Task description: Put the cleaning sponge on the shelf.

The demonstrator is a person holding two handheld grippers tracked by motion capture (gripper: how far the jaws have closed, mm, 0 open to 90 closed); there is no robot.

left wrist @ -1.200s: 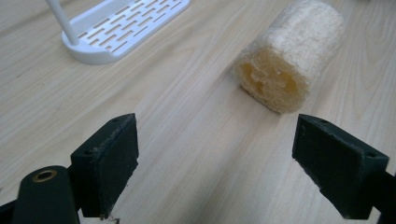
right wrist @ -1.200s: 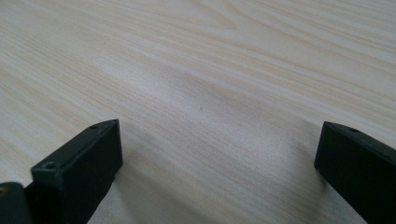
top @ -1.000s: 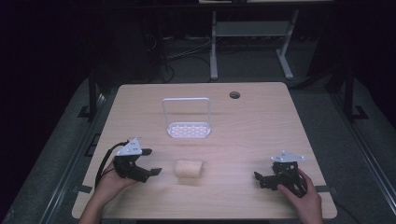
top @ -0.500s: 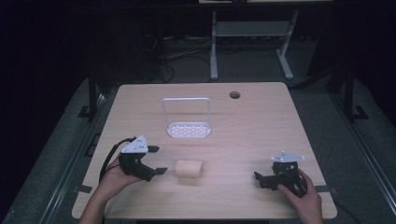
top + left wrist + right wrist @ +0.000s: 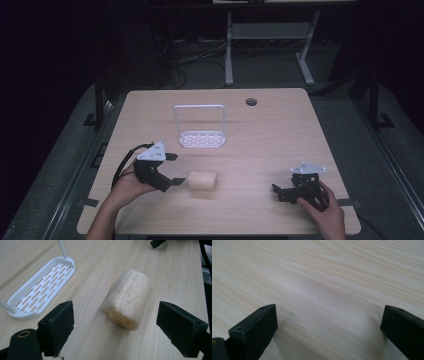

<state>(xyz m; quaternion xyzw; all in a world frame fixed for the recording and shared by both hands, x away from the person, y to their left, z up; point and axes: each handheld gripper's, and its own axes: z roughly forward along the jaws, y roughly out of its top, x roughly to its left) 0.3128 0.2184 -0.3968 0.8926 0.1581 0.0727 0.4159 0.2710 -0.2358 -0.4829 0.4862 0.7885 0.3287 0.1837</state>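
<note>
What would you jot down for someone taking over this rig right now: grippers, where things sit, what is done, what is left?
Left gripper: open, jaws spread on either side of the sponge, not touching it.
Right gripper: open, low over bare table at the near right, holding nothing.
Sponge: lying on its side on the table, near the front, apart from the white rack, which stands farther back.
Done: approach to the sponge.
Left: probably close on the sponge and lift it; the rack looks like the likely destination, though that is a guess.

Sponge (image 5: 202, 181): frame centre, on table (image 5: 280, 130).
Rack (image 5: 201, 136): above it.
My left gripper (image 5: 172, 169): just left of sponge.
My right gripper (image 5: 278, 191): lower right.
</note>
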